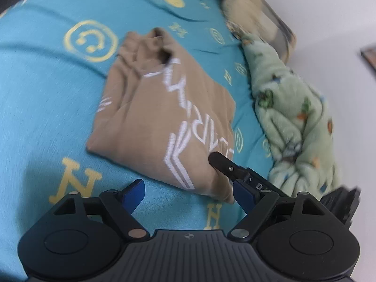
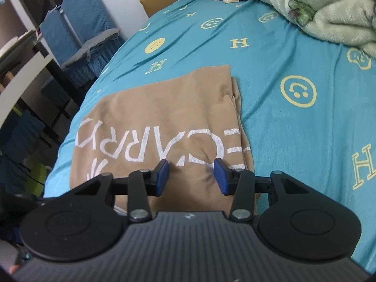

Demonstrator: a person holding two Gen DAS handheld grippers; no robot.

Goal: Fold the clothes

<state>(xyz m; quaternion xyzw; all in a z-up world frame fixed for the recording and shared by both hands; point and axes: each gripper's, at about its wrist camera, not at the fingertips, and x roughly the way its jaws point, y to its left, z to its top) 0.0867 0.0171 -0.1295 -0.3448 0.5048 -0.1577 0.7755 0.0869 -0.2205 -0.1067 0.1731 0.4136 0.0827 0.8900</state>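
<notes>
A tan garment (image 1: pixel 162 108) with white lettering lies folded into a rough rectangle on the teal bedsheet (image 1: pixel 47 94). My left gripper (image 1: pixel 190 193) stands wide open just short of the garment's near corner, and its pads touch no cloth. A black finger of my right gripper (image 1: pixel 217 161) rests on that same corner. In the right wrist view the right gripper (image 2: pixel 192 175) hovers low over the garment (image 2: pixel 164 112). Its blue pads are apart and a small pucker of cloth lies between them. Neither pad visibly clamps the fabric.
A pale green fleece blanket (image 1: pixel 289 117) (image 2: pixel 317 7) is bunched along one side of the bed, with a pillow (image 1: pixel 253 14) beyond it. Past the bed's other edge stand blue covered chairs (image 2: pixel 82 30) and a white desk (image 2: pixel 23 75).
</notes>
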